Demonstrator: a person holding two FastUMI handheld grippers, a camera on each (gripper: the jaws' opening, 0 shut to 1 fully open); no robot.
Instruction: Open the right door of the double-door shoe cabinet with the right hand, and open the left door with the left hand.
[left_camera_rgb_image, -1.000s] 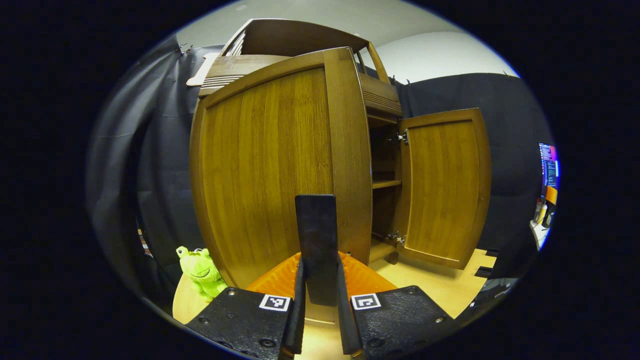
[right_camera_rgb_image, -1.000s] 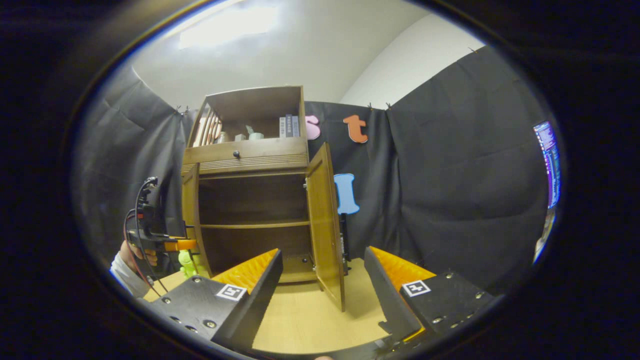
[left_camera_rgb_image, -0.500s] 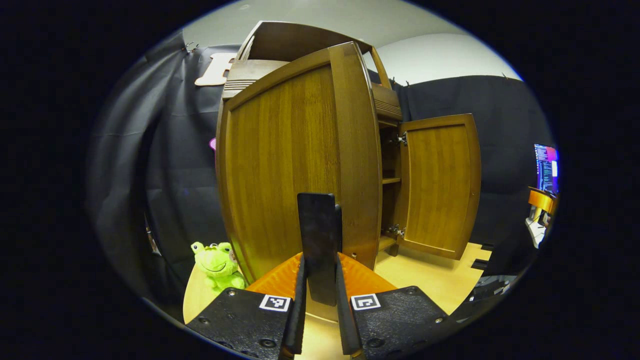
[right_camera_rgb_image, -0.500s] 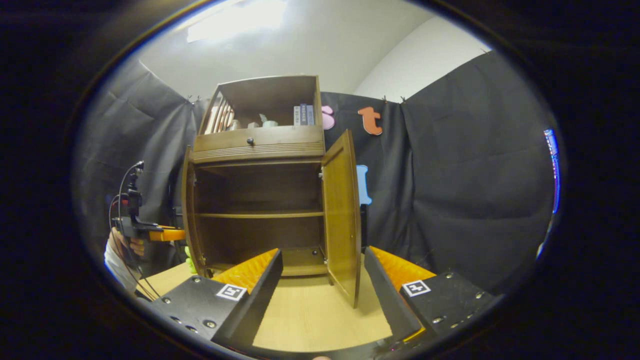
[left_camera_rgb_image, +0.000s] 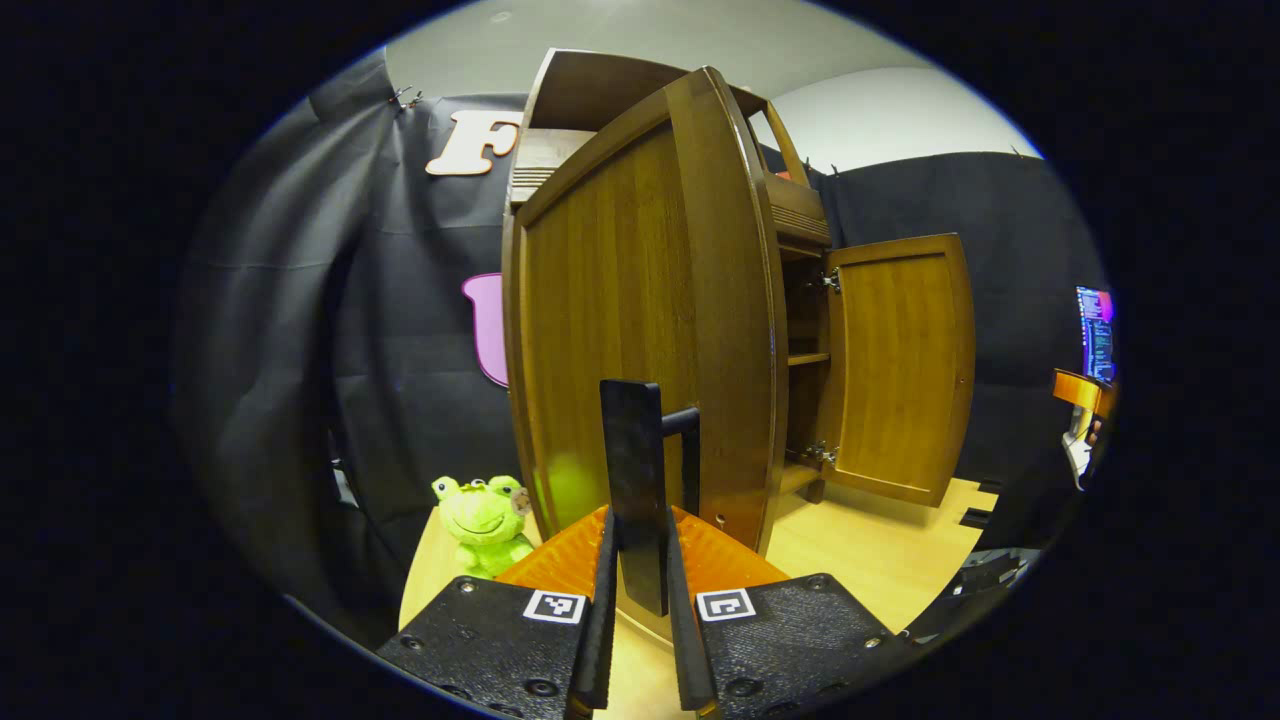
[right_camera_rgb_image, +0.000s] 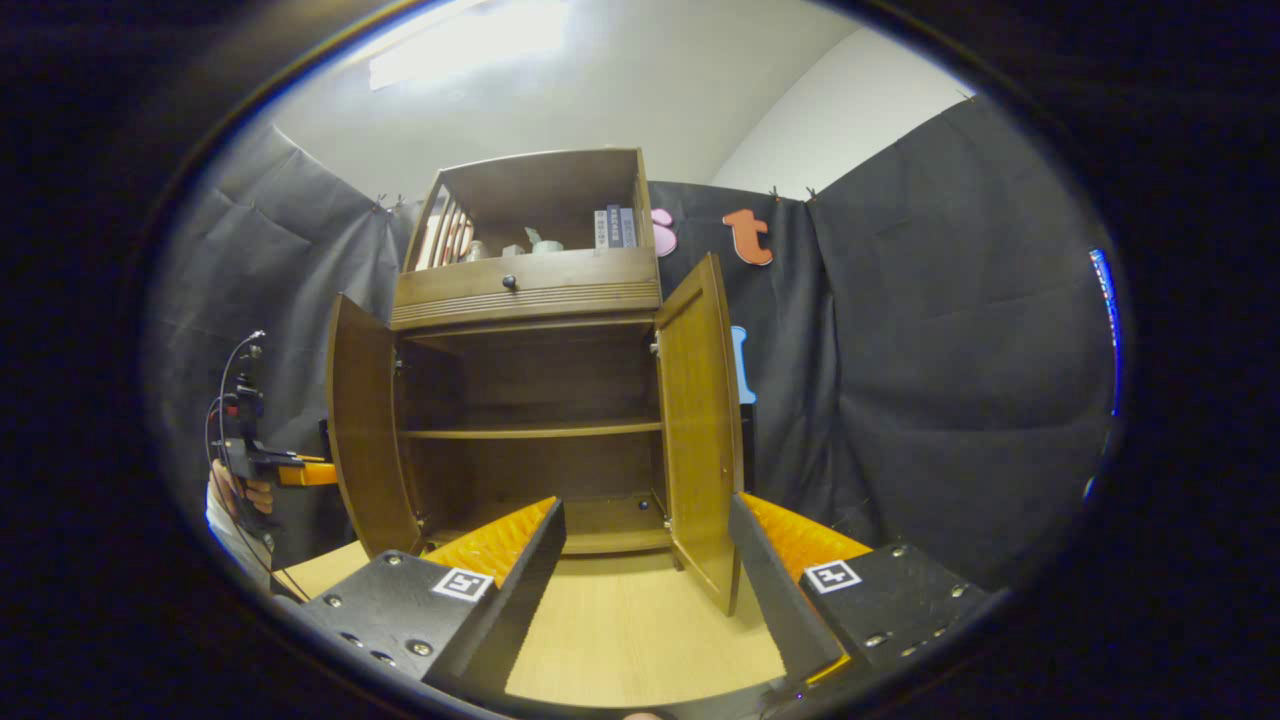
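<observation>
Cabinet (right_camera_rgb_image: 530, 300) on wood floor, both doors swung out. Left gripper (left_camera_rgb_image: 637, 560) clamped on dark handle (left_camera_rgb_image: 640, 480) at free edge of left door (left_camera_rgb_image: 640, 330). Right gripper (right_camera_rgb_image: 640, 560) gaping, holding nothing, well back from cabinet; right door (right_camera_rgb_image: 700, 420) stands wide. Doors look stiff, hinged, likely light; best hold is handle at free edge, far from hinges. Frog toy (left_camera_rgb_image: 487, 515) left of cabinet
</observation>
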